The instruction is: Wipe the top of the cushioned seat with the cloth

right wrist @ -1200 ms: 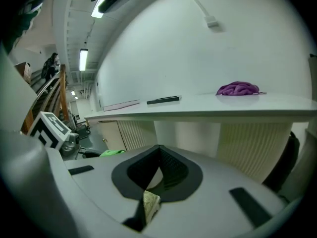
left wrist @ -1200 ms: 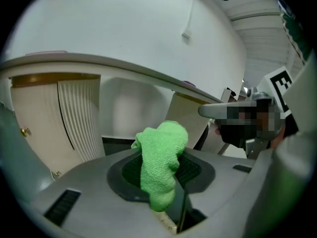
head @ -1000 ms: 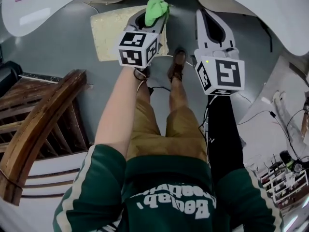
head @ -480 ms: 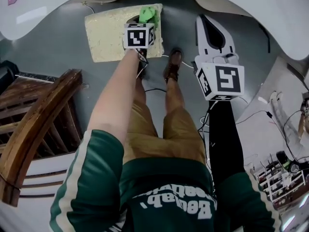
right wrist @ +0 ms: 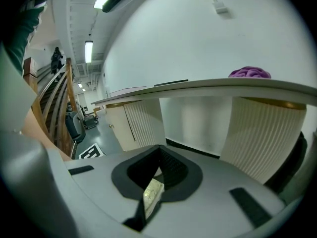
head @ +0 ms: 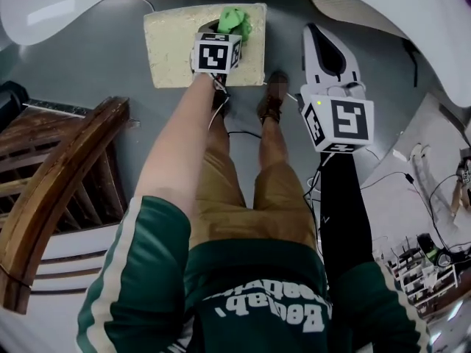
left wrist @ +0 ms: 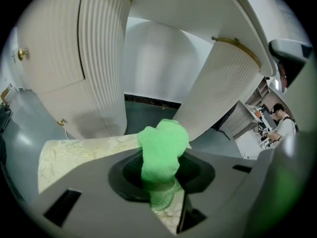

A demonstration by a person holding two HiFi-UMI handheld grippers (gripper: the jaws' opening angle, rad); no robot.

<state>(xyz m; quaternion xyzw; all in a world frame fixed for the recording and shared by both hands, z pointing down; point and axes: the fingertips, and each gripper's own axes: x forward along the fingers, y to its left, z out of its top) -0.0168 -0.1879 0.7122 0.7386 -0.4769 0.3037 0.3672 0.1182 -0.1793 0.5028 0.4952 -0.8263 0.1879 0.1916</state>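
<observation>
On the grey floor ahead of the person's shoes lies the cushioned seat, a pale cream square with a faint leafy pattern. The left gripper hangs over its far right part, jaws clamped on the green cloth. In the left gripper view the cloth bulges up out of the left gripper in a bunched wad, with the seat spread below and to the left. The wad seems to rest on the fabric, though no view shows the contact clearly. The right gripper is held off to the right of the seat, over bare floor. Its jaws are together and hold nothing. A wooden chair stands at the person's left, well apart from the seat.
</observation>
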